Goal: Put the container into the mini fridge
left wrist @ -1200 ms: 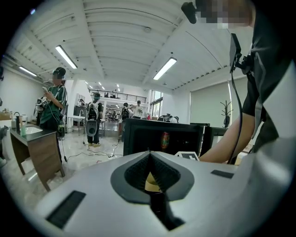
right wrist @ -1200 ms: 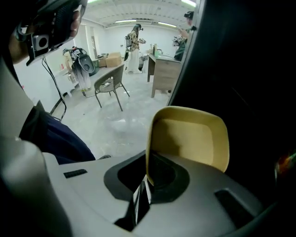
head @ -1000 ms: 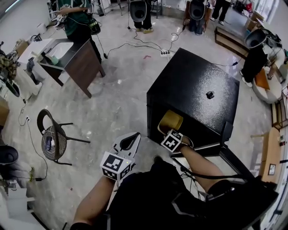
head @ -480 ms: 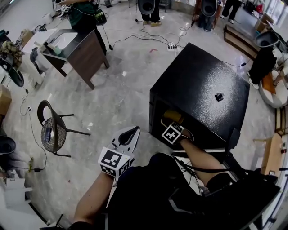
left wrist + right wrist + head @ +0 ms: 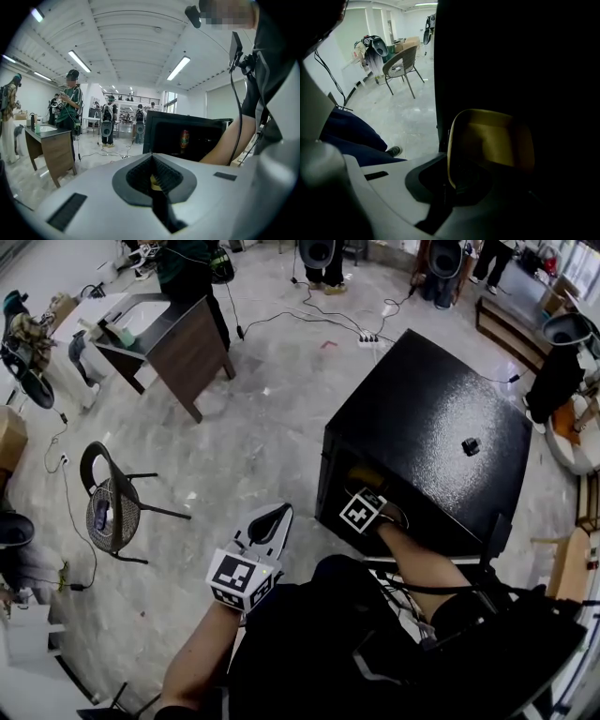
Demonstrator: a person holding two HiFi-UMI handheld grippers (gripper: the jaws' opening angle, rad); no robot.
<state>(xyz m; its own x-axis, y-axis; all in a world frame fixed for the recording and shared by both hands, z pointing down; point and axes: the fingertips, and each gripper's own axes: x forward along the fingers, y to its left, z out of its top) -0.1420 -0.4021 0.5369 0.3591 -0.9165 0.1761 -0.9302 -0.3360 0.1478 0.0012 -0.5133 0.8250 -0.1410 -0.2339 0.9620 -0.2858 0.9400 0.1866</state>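
The black mini fridge (image 5: 427,423) stands on the floor at the right, its front open toward me. My right gripper (image 5: 367,495) reaches into the opening, shut on the rim of the yellow container (image 5: 359,478), which is mostly hidden under the fridge's top. In the right gripper view the container (image 5: 497,140) sits tilted in the dark interior, its near edge clamped by the right gripper (image 5: 451,180). My left gripper (image 5: 269,521) hangs low to the left of the fridge, shut and holding nothing. In the left gripper view the left gripper (image 5: 152,180) faces the fridge (image 5: 187,136).
The fridge door (image 5: 495,532) stands open at the right. A small black object (image 5: 471,446) lies on the fridge top, and a can (image 5: 184,139) stands inside. A wicker chair (image 5: 111,512) and a wooden desk (image 5: 173,334) stand to the left. Cables and a power strip (image 5: 368,339) lie beyond.
My right gripper has carried the yellow container further into the fridge, so much less of it shows. The left gripper has hardly moved.
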